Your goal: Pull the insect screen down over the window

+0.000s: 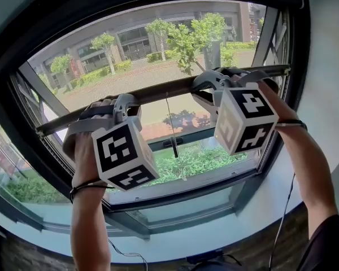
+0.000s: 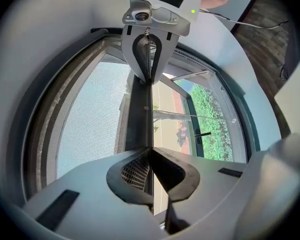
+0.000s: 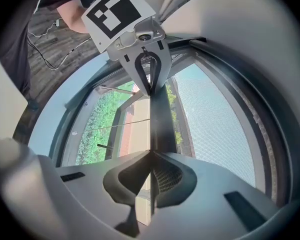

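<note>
Dark screen bar; fine grey mesh; black-white squares on marker cube.

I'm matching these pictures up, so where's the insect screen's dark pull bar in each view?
Head view: pull bar slants across the middle.
Left gripper view: vertical, centre.
Right gripper view: vertical, centre.
Shared landmark: black window handle.

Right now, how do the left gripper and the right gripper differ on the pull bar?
The left gripper clamps the pull bar toward its left end, the right gripper toward its right end. In the head view the left gripper sits lower than the right gripper. The left gripper's view shows mesh left of the bar, the right gripper's view right of it. Both are shut on the bar.
</note>
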`<state>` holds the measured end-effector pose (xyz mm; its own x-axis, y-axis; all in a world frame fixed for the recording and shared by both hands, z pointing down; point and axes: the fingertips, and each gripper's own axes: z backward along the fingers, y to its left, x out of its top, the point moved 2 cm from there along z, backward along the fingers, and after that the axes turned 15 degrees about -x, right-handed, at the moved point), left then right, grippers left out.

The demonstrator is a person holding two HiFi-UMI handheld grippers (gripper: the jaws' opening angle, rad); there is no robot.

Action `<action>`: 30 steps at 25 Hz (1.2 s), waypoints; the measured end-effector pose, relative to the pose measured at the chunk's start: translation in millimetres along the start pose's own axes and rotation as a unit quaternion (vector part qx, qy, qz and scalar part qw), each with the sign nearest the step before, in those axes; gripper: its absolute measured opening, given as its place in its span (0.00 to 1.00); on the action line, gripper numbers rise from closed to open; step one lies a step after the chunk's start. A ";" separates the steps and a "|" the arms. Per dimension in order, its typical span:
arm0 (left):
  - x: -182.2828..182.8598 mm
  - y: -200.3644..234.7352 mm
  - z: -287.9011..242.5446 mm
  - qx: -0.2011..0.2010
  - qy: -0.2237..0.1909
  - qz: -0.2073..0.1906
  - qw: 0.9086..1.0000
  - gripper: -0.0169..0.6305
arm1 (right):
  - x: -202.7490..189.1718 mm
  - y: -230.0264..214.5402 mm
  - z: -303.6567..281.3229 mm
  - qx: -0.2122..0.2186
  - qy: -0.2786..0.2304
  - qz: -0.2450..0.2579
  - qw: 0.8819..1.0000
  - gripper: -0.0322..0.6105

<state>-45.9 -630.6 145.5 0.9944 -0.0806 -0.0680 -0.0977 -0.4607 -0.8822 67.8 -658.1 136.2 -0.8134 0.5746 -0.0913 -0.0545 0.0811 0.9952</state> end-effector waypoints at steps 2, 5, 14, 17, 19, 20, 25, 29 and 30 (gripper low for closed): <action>-1.2 -16.7 -8.5 -0.015 -0.004 0.001 1.000 0.06 | -1.5 18.7 -0.7 0.014 0.000 -0.003 1.000 0.09; -4.0 -28.8 -13.1 -0.019 -0.011 0.005 1.000 0.06 | -0.7 32.0 -0.9 0.021 0.002 -0.007 1.000 0.08; -6.3 -35.5 -19.7 -0.018 -0.008 0.011 1.000 0.06 | -1.0 40.0 -4.9 0.025 0.009 -0.016 1.000 0.08; -4.9 -36.2 -20.2 -0.016 0.001 0.005 1.000 0.06 | -1.8 40.7 -4.2 0.020 0.012 -0.018 1.000 0.08; -4.6 -36.7 -20.6 -0.017 0.004 0.002 1.000 0.06 | -2.2 41.4 -4.2 0.018 0.013 -0.018 1.000 0.08; -4.6 -36.6 -20.8 -0.018 0.005 0.002 1.000 0.06 | -2.3 41.3 -4.3 0.018 0.013 -0.018 1.000 0.08; -3.4 -36.3 -21.6 -0.036 0.008 0.003 0.999 0.06 | -3.3 41.2 -4.5 0.023 0.018 -0.013 0.999 0.08; -4.3 -42.9 -24.8 -0.059 -0.011 0.015 0.998 0.06 | -3.7 48.9 -5.5 0.043 0.020 -0.012 0.999 0.08; -4.6 -43.5 -24.9 -0.058 -0.013 0.017 0.998 0.06 | -3.8 49.4 -5.4 0.042 0.019 -0.014 0.999 0.08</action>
<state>-47.2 -632.2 195.7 0.9911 -0.0746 -0.1104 -0.1332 -0.5567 -0.8199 65.0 -660.6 185.9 -0.8337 0.5397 -0.1168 -0.0305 0.1661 0.9856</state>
